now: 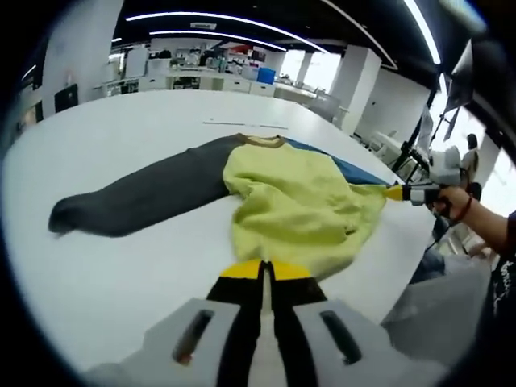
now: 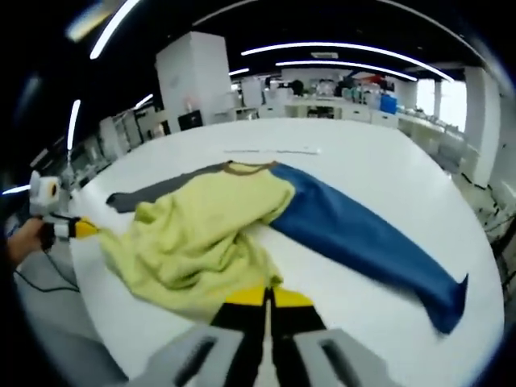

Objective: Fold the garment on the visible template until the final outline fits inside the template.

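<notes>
Gripping the garment's (image 1: 298, 214) yellow hem at bottom centre, both hand-held grippers (image 1: 264, 270) (image 2: 268, 297) clamped together on cloth; lying mid-frame on the desk (image 1: 121, 266). Lifting evenly, keeping sleeves flat while folding.

Soft matt cloth garment (image 1: 298, 205); smooth white table (image 1: 121, 266).

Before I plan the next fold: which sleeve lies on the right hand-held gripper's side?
The blue sleeve, stretched flat across the white table. The dark grey sleeve extends the opposite way from the yellow body.
</notes>
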Available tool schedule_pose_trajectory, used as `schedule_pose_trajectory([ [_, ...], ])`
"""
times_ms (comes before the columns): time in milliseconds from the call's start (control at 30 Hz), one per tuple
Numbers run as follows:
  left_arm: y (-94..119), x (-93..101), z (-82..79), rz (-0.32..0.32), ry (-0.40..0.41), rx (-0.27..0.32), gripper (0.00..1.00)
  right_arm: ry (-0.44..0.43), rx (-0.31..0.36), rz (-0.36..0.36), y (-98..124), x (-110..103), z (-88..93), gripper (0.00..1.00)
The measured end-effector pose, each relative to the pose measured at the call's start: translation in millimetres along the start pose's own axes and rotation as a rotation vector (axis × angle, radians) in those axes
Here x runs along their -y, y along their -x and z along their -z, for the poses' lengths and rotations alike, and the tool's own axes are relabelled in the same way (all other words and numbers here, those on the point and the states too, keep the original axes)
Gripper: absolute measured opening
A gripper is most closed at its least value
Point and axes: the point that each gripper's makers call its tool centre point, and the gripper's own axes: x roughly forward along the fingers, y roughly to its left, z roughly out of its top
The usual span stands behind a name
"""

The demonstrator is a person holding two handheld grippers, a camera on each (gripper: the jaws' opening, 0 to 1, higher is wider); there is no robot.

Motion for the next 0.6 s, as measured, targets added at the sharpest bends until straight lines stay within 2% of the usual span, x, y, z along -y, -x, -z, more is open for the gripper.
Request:
schedule_pose_trajectory([
  [167, 12, 1.4, -0.8, -0.002, 0.028, 0.018, 0.00, 0.020, -0.006, -0.001, 12, -6, 2.4, 0.00],
  [333, 20, 2.6, 4.7, -0.008, 0.059, 0.012, 0.00, 0.048, -0.036, 0.011, 26, -10, 16.4, 0.00],
  [400, 23, 4.1, 7.8, -0.009, 0.067, 0.002, 0.00, 0.062, -0.060, 0.025, 34, -8, 25.3, 0.00],
  [600, 28, 5.0, 16.1, -0.010, 0.082, -0.032, 0.00, 0.038, -0.074, 0.031, 48, -9, 35.2, 0.00],
])
